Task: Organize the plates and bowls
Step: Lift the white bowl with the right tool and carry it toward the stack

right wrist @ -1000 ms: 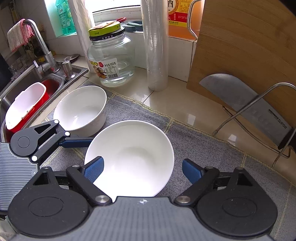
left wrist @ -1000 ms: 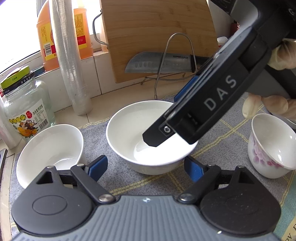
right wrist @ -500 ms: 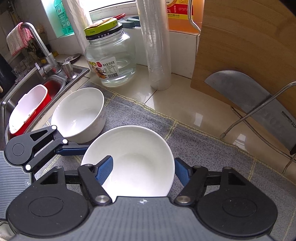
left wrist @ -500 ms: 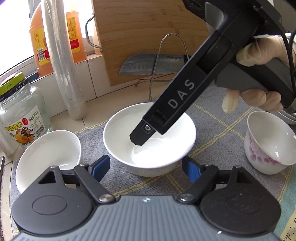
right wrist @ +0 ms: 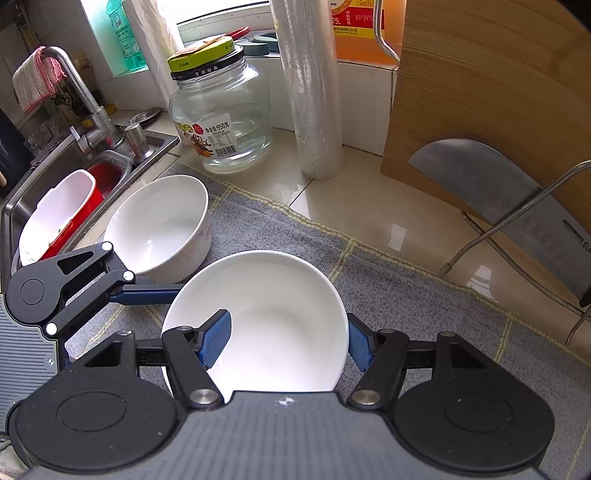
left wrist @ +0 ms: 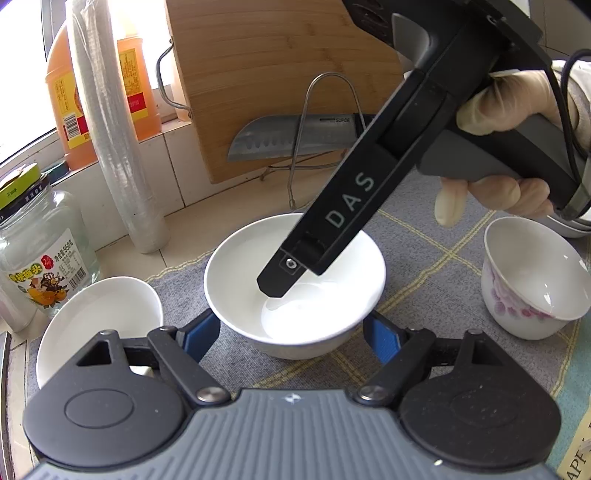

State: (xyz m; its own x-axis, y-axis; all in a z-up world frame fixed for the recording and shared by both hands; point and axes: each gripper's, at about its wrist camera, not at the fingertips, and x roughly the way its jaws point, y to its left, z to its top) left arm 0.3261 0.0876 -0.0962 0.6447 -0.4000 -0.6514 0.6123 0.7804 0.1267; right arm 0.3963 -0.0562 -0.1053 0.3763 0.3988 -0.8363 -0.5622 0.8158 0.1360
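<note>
1. "DAS", white capitals, runs along the black finger of the right gripper.
2. "SUPOR" is stamped on the knife blade near the handle end.
3. Glass jar: the label reads "950" among Chinese characters, with a barcode below.
4. Orange oil bottle: the label shows "75L" and small red digits too fine to read.

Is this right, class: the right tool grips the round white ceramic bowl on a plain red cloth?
Wrong cloth. The right wrist view shows the right tool gripping the round white ceramic bowl on a grey cloth with yellow check lines.
</note>
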